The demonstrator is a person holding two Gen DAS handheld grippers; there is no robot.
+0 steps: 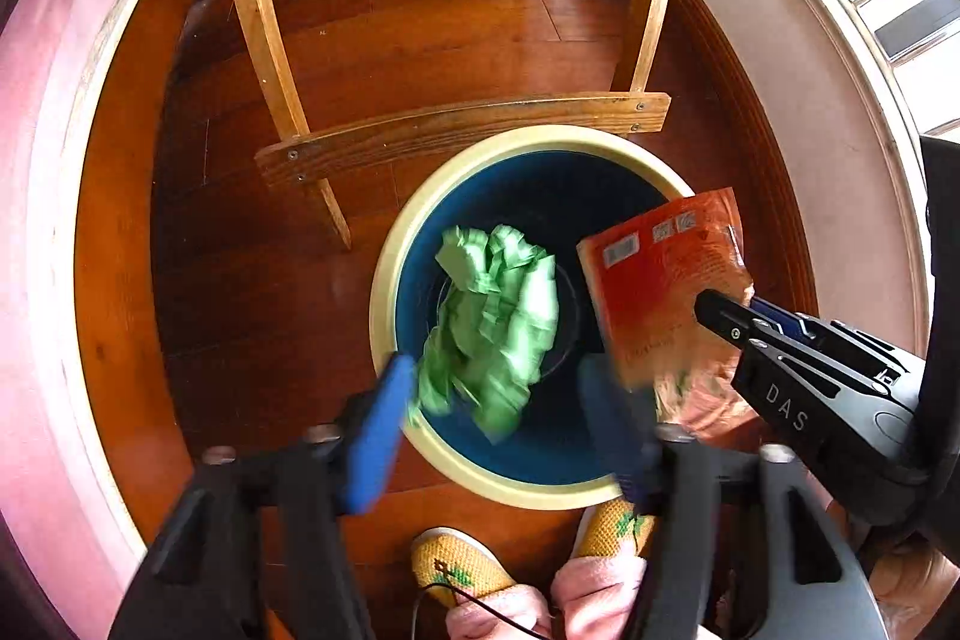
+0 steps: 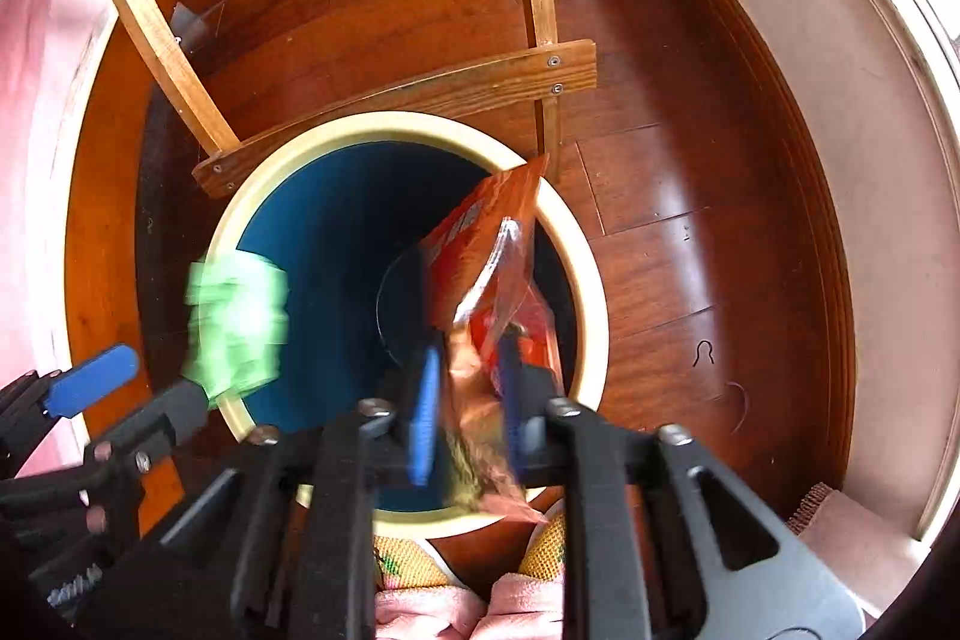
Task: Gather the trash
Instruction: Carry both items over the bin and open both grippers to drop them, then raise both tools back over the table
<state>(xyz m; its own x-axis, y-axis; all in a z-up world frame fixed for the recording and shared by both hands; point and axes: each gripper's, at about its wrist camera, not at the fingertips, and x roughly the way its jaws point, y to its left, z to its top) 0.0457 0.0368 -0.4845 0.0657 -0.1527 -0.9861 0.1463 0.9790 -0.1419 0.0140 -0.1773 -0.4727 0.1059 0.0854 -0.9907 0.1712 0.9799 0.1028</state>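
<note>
Left wrist: left claw [image 1: 498, 418] wide, green wrapper [image 1: 495, 328] loose over bin [image 1: 384, 292], may catch the rim; right wrist: right claw [image 2: 465, 400] pinching orange packet [image 2: 486, 280] above bin, may snag if released crooked.

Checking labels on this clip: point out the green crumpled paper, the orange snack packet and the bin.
green crumpled paper [image 1: 492, 328], left wrist view, its middle
orange snack packet [image 2: 486, 256], right wrist view, upper printed face
bin [image 1: 384, 280], left wrist view, cream rim

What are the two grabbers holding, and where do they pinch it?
The right gripper pinches the orange packet at its bottom end. The left gripper is open; the green paper is loose above the bin.
</note>
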